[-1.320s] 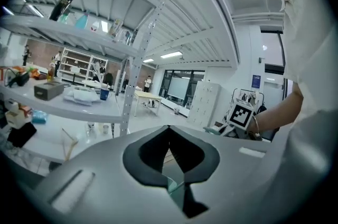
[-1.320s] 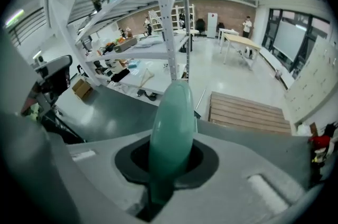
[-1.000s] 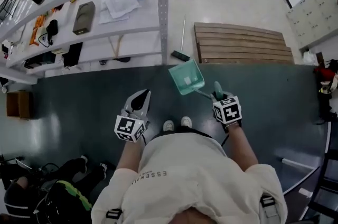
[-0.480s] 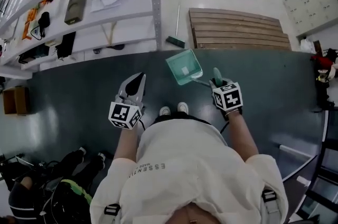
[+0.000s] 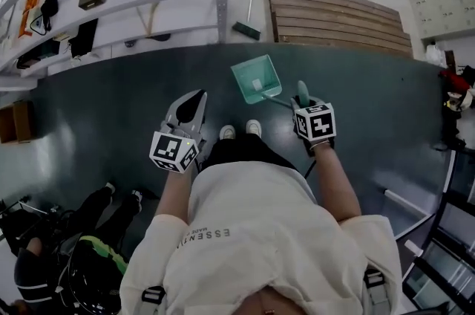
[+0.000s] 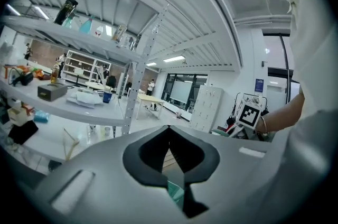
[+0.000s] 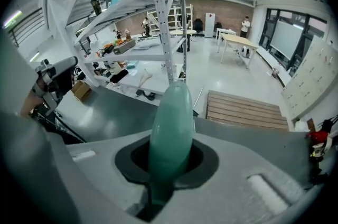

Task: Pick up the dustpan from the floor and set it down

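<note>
Currently: dustpan [image 5: 256, 78] gripped, set-down still to do.
On its handle [image 7: 170, 128] the right gripper [image 5: 303, 102] is clamped, so pickup appears complete. The pan hangs tilted over the dark floor [image 5: 111, 105] just ahead of the shoes [image 5: 254, 128]; floor contact cannot be confirmed. Closed on nothing, the left gripper [image 5: 194, 102] stays clear. Placement and release remain. Legible text: "ESSENTI…" on the shirt [image 5: 245, 232] only.
</note>
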A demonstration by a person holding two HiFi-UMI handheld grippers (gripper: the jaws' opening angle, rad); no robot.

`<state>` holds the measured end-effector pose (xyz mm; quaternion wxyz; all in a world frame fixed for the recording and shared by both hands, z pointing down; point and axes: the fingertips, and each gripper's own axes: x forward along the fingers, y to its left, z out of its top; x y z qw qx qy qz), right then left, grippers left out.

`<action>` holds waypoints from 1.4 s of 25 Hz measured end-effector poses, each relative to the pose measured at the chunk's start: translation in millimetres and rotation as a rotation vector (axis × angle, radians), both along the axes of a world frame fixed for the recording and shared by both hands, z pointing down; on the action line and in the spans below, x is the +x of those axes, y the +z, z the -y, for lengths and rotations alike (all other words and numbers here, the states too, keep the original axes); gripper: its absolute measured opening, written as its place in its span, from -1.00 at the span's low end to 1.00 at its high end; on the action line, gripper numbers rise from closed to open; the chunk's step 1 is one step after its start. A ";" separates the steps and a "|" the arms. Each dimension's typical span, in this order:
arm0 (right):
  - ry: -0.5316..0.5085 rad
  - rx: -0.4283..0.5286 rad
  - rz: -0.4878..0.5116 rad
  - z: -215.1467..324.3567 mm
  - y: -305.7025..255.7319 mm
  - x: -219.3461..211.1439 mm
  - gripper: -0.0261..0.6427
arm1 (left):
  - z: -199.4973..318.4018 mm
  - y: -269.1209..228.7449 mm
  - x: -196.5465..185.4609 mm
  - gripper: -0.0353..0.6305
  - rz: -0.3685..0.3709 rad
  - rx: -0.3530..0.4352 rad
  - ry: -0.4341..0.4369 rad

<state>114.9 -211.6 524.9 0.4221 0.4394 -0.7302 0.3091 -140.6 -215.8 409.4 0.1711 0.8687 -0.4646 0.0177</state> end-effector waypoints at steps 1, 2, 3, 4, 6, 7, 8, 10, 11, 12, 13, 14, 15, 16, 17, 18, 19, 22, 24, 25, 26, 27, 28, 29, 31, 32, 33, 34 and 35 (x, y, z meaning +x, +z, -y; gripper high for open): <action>0.005 -0.006 -0.006 4.6 8.3 -3.6 -0.82 | 3.1 3.3 1.6 -0.84 -0.004 -0.012 0.004; 0.009 -0.013 -0.012 9.2 17.1 -7.6 -0.82 | 6.2 6.7 3.3 -0.84 -0.007 -0.022 0.008; 0.016 -0.019 -0.017 13.6 26.3 -11.5 -0.82 | 9.1 10.6 4.9 -0.84 -0.008 -0.031 0.010; 0.026 -0.025 -0.020 17.7 35.9 -15.1 -0.82 | 12.3 15.1 6.4 -0.84 -0.006 -0.039 0.010; 0.056 -0.036 -0.018 25.9 56.7 -20.1 -0.82 | 20.2 25.5 9.2 -0.84 -0.003 -0.056 0.007; 0.074 -0.042 -0.015 29.8 67.6 -21.4 -0.82 | 24.7 30.8 11.3 -0.84 -0.005 -0.064 0.006; 0.093 -0.048 -0.012 33.4 78.5 -21.9 -0.82 | 28.9 35.9 14.2 -0.84 -0.012 -0.071 0.008; 0.128 -0.062 -0.007 41.7 99.9 -21.0 -0.82 | 34.8 46.4 21.8 -0.84 -0.034 -0.088 0.014; 0.145 -0.069 -0.004 46.4 110.4 -20.4 -0.82 | 36.4 52.5 26.1 -0.84 -0.042 -0.101 0.019; 0.164 -0.077 0.000 51.1 121.2 -20.2 -0.82 | 36.9 59.3 30.2 -0.84 -0.046 -0.118 0.027; 0.185 -0.086 0.006 55.5 132.2 -20.6 -0.82 | 36.4 66.6 33.7 -0.84 -0.044 -0.137 0.037; 0.205 -0.094 0.011 59.6 143.4 -21.6 -0.82 | 35.3 73.8 36.4 -0.84 -0.037 -0.155 0.046; 0.223 -0.102 0.016 63.7 154.6 -22.7 -0.82 | 34.7 80.1 38.2 -0.84 -0.028 -0.171 0.054; 0.238 -0.109 0.018 68.0 165.6 -23.7 -0.82 | 34.7 85.9 39.2 -0.84 -0.020 -0.183 0.058; 0.248 -0.114 0.018 72.6 176.4 -24.5 -0.82 | 35.1 91.9 39.4 -0.84 -0.014 -0.193 0.058; 0.251 -0.115 0.019 77.6 187.0 -25.6 -0.82 | 36.0 98.2 39.0 -0.84 -0.011 -0.201 0.056; 0.250 -0.115 0.019 82.6 197.4 -26.5 -0.82 | 37.1 105.3 37.9 -0.84 -0.009 -0.208 0.052; 0.250 -0.110 0.018 92.0 225.3 -28.5 -0.82 | 37.8 129.4 33.0 -0.84 0.005 -0.234 0.035; 0.256 -0.093 0.020 94.2 235.2 -30.5 -0.82 | 36.8 144.4 30.9 -0.84 0.011 -0.255 0.017; 0.253 -0.077 0.017 95.6 235.9 -32.3 -0.82 | 37.6 150.4 30.4 -0.84 0.009 -0.261 0.005; 0.246 -0.065 0.012 96.7 235.2 -34.9 -0.82 | 39.2 155.1 30.4 -0.84 0.002 -0.265 -0.010; 0.238 -0.059 0.010 96.9 234.7 -38.3 -0.82 | 41.4 158.8 30.8 -0.84 -0.007 -0.268 -0.024; 0.232 -0.059 0.011 96.4 234.9 -41.9 -0.81 | 43.6 161.5 32.0 -0.84 -0.015 -0.269 -0.035; 0.229 -0.065 0.019 95.2 236.4 -45.5 -0.81 | 45.4 163.4 33.6 -0.84 -0.019 -0.269 -0.042; 0.227 -0.101 0.054 90.4 242.9 -52.9 -0.76 | 47.8 164.7 38.7 -0.84 -0.017 -0.267 -0.042; 0.226 -0.122 0.072 87.8 246.2 -55.4 -0.50 | 48.5 163.8 42.3 -0.84 -0.013 -0.263 -0.039; 0.226 -0.132 0.082 86.2 247.5 -55.7 -0.22 | 49.1 161.8 46.3 -0.84 -0.010 -0.257 -0.035; 0.227 -0.125 0.080 86.2 245.5 -53.6 -0.11 | 49.3 159.3 50.3 -0.84 -0.008 -0.250 -0.031; 0.228 -0.104 0.069 87.8 240.0 -50.2 -0.08 | 49.4 156.2 53.5 -0.84 -0.008 -0.241 -0.028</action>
